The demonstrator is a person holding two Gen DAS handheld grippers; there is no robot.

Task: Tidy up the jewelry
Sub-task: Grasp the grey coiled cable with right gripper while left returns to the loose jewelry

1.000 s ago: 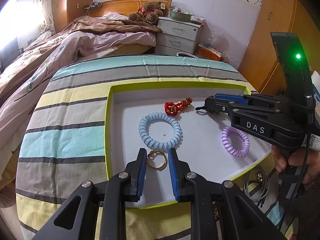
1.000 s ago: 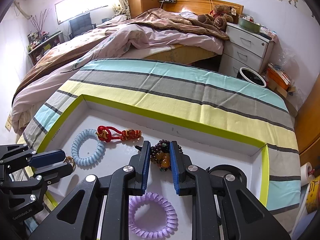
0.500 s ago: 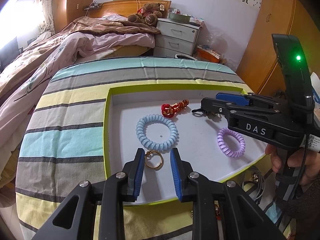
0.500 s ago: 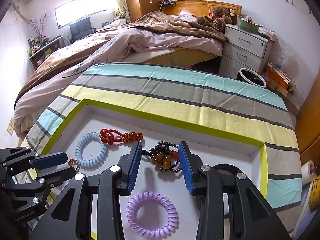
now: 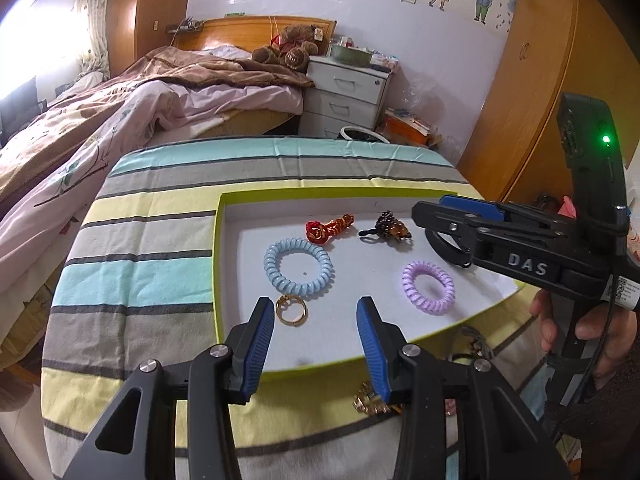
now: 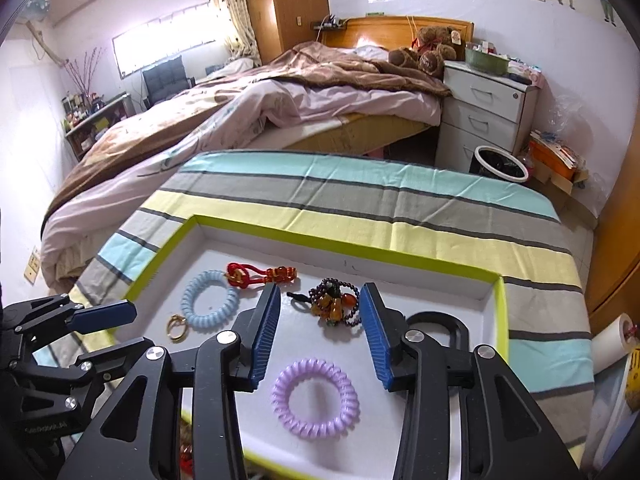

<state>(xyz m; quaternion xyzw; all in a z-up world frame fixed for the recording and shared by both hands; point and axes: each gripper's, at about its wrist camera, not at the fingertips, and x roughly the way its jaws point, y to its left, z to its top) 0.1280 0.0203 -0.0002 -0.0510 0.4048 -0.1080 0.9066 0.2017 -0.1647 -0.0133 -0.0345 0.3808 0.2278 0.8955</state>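
A white tray with a green rim (image 5: 218,264) (image 6: 502,320) lies on a striped cloth. In it lie a blue coil band (image 5: 298,268) (image 6: 209,305), a gold ring (image 5: 291,310) (image 6: 177,326), a red knot charm (image 5: 330,229) (image 6: 260,273), a dark bead bracelet (image 5: 390,227) (image 6: 334,306) and a purple coil band (image 5: 429,287) (image 6: 315,397). My left gripper (image 5: 316,334) is open and empty, just behind the ring. My right gripper (image 6: 318,326) (image 5: 460,216) is open and empty, its fingers either side of the bead bracelet.
More jewelry (image 5: 370,402) lies on the cloth in front of the tray, by cables (image 5: 476,346). Beyond the table are a bed (image 6: 280,108), a white drawer unit (image 6: 484,108) and a bin (image 6: 498,164). A wardrobe (image 5: 532,92) stands at right.
Both grippers have opened wide and pulled back. The left one let go of the gold ring and the right one let go of the bead bracelet; both now lie in the tray.
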